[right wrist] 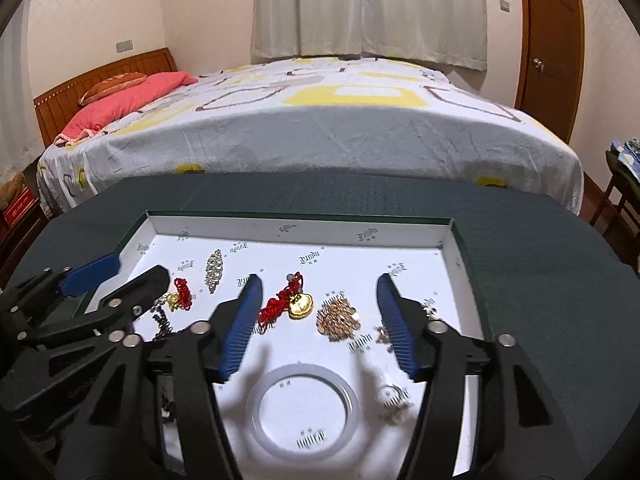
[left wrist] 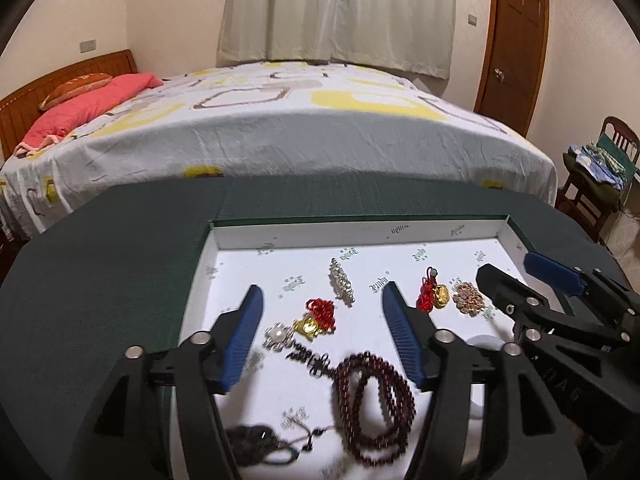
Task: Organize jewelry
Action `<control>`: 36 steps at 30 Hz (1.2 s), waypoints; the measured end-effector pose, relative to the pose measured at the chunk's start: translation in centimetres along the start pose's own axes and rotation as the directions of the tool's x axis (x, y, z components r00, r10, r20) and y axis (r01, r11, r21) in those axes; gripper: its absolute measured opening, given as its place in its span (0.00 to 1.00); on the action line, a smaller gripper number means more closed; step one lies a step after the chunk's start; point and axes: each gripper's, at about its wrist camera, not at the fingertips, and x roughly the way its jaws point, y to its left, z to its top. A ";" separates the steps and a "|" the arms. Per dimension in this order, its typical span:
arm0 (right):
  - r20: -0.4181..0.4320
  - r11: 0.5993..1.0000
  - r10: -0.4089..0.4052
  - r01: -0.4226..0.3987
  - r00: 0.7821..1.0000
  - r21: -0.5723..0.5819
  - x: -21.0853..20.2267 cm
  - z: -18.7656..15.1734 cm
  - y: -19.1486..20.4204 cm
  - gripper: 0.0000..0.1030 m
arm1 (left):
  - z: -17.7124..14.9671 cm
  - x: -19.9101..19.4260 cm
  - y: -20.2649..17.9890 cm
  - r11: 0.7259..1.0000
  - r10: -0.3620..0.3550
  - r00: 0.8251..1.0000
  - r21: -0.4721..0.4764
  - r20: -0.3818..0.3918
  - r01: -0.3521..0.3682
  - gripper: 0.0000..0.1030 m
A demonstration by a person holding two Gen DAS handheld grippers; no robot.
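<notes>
A shallow white-lined tray (left wrist: 360,236) on the dark green tabletop holds the jewelry. My left gripper (left wrist: 323,290) hovers open above a gold pendant on red cord (left wrist: 316,320), a pearl brooch (left wrist: 278,336) and a dark red bead necklace (left wrist: 376,400); nothing sits between its pads. A rhinestone clip (left wrist: 342,286) lies further back. My right gripper (right wrist: 320,280) is open too, over a second gold pendant with red cord (right wrist: 301,304) and a rose-gold cluster (right wrist: 338,320). A white bangle (right wrist: 304,370) and a small pearl piece (right wrist: 394,398) lie just below it.
A dark tasselled cord (left wrist: 256,440) lies at the tray's near left. Behind the table (right wrist: 540,280) stands a bed (right wrist: 320,140) with a pink pillow. A wooden chair (left wrist: 600,184) piled with cloth and a brown door (left wrist: 516,40) are on the right.
</notes>
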 end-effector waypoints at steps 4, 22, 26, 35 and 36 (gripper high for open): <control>0.013 1.000 0.004 -0.004 1.000 0.007 -2.1 -0.8 -0.1 0.64 | -0.7 -2.9 0.4 1.000 0.020 0.999 -0.003 0.039 -0.020 0.67; 0.108 1.000 -0.016 0.018 0.994 -0.019 -16.6 -4.8 -0.8 0.70 | -5.1 -17.5 1.4 0.994 0.100 0.984 -0.065 0.148 -0.092 0.74; 0.148 0.999 -0.028 0.034 0.989 -0.039 -20.0 -5.2 -0.7 0.71 | -6.1 -20.1 1.6 0.991 0.123 0.980 -0.072 0.155 -0.112 0.74; 0.180 0.999 -0.029 0.037 0.983 -0.037 -24.8 -6.2 -0.4 0.72 | -6.9 -25.5 1.6 0.990 0.125 0.969 -0.095 0.212 -0.107 0.77; 0.182 0.999 -0.031 0.037 0.983 -0.035 -25.2 -6.3 -0.4 0.73 | -7.0 -25.8 1.6 0.990 0.125 0.969 -0.094 0.212 -0.107 0.77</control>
